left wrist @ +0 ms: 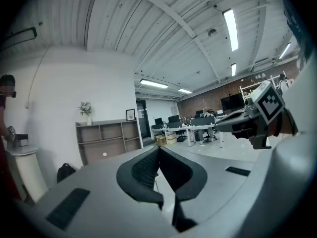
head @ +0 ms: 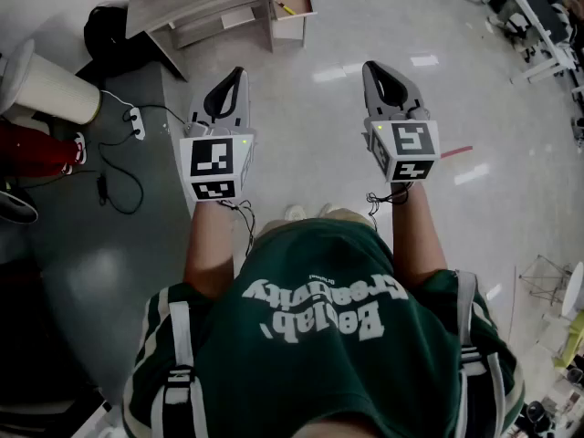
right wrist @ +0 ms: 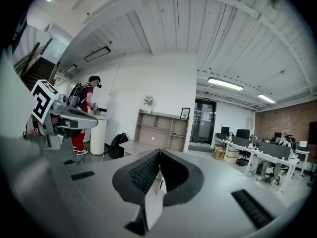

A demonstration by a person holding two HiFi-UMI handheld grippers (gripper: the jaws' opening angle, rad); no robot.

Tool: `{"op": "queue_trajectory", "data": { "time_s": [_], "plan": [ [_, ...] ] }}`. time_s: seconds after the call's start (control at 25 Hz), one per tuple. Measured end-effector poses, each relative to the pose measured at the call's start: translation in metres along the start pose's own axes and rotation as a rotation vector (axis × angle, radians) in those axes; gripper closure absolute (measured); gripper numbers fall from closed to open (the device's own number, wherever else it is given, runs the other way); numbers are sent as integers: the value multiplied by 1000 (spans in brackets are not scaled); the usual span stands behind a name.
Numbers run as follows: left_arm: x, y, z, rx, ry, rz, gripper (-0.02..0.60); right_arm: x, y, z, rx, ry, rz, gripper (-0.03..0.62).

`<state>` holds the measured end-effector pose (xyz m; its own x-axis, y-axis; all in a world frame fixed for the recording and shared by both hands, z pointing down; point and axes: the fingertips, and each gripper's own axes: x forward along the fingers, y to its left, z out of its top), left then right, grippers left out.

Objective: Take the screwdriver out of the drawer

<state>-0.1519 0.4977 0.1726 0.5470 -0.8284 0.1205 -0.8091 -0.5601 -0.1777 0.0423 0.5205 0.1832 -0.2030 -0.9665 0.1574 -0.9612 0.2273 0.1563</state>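
Note:
In the head view an open wooden drawer (head: 293, 1) sticks out of a low grey desk (head: 196, 7) at the top of the floor. A small yellow screwdriver (head: 286, 8) lies inside it. I hold both grippers in the air in front of my body, well short of the drawer. The left gripper (head: 237, 73) points toward the desk with its jaws closed together and nothing in them. The right gripper (head: 370, 67) is level with it, also shut and empty. In the gripper views both pairs of tips meet, left gripper (left wrist: 158, 148) and right gripper (right wrist: 159, 151).
A white round pedestal (head: 50, 88), a person in red trousers (head: 36, 151), a black bag (head: 109, 27) and a power strip with cables (head: 136, 122) are at the left. Office desks (head: 538, 12) stand far right. A shelf unit (right wrist: 158, 129) lines the wall.

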Motion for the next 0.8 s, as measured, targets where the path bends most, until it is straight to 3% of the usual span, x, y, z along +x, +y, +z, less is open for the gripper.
{"op": "queue_trajectory", "data": {
  "time_s": [0.8],
  "plan": [
    [-11,6,0,5,-31,20,565,-2,20,3,-20,-43,21,559]
  ]
}}
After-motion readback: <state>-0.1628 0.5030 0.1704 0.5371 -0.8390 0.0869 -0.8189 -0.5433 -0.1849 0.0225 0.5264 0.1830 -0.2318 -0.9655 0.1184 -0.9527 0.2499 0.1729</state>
